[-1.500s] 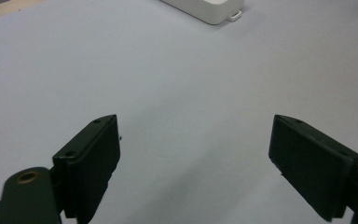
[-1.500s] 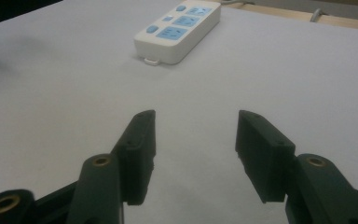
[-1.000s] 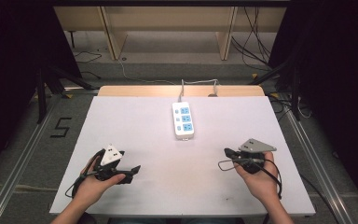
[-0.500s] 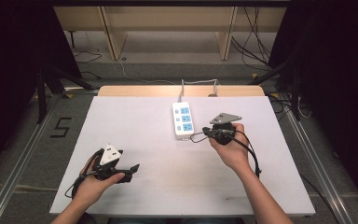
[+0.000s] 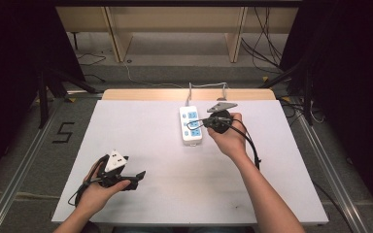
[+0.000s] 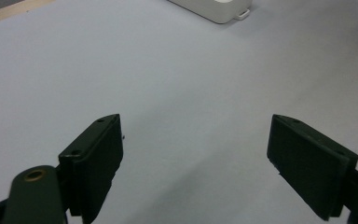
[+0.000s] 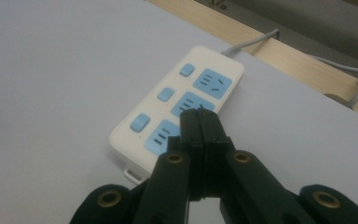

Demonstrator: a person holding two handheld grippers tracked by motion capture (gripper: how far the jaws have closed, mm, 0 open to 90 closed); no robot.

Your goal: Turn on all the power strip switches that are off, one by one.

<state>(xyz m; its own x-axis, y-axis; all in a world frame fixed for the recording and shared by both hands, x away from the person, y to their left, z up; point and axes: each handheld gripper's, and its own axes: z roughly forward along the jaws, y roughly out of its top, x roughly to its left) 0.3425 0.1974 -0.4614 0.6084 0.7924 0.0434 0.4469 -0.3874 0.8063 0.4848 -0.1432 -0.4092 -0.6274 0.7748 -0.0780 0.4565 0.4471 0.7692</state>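
Jaws pressed together with nothing between them, the right gripper hangs over the near end of a white power strip, its tip lined up above the blue sockets and beside the row of blue switch buttons; whether the tip touches the strip cannot be told. The strip lies toward the far middle of the tabletop, its grey cable running off the far wooden edge. The closed tip suggests a press on a switch or socket is about to be made, so the work looks barely begun: the approach appears done, the press itself and any withdrawal remain. Well apart, at the near left corner, the left gripper rests in the person's left hand with its jaws wide apart and empty, pointed across bare surface toward the strip's corner. The tabletop is covered in pale grey sheet over light wood; beyond it stand wooden legs, loose cables on a grey floor, and dark curtains at both sides, with a "5" marked on the floor at left.
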